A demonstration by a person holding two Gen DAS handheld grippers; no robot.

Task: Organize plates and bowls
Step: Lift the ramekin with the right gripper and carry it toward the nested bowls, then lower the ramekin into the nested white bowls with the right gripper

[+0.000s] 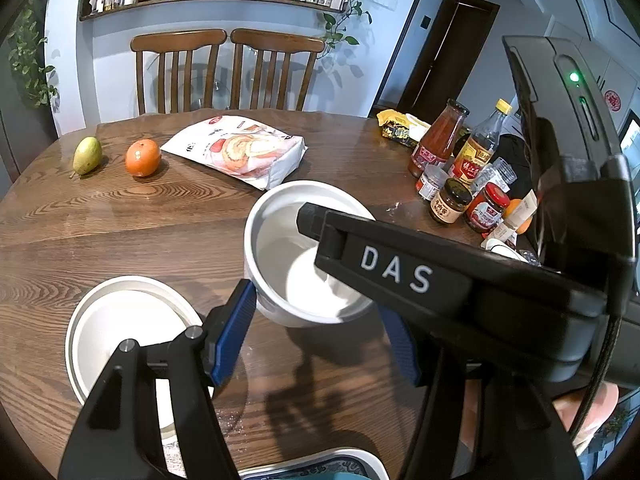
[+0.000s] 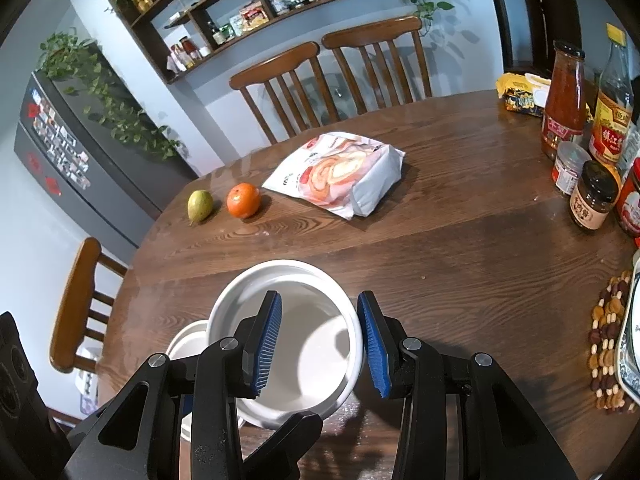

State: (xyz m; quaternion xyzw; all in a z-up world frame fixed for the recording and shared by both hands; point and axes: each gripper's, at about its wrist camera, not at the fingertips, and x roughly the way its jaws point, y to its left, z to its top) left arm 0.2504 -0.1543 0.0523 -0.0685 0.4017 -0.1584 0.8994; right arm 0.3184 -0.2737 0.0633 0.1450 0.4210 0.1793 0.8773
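A white deep bowl stands on the round wooden table. My left gripper is open, its blue pads on either side of the bowl's base. In the right wrist view my right gripper is open over the same bowl, left pad inside the rim, right pad outside. The right gripper's black body reaches over the bowl in the left wrist view. A second white bowl sits to the left; it also shows in the right wrist view.
A pear, an orange and a bag of cake rolls lie further back. Sauce bottles and jars crowd the right side. A blue-patterned dish on a beaded mat sits at far right. Two chairs stand behind.
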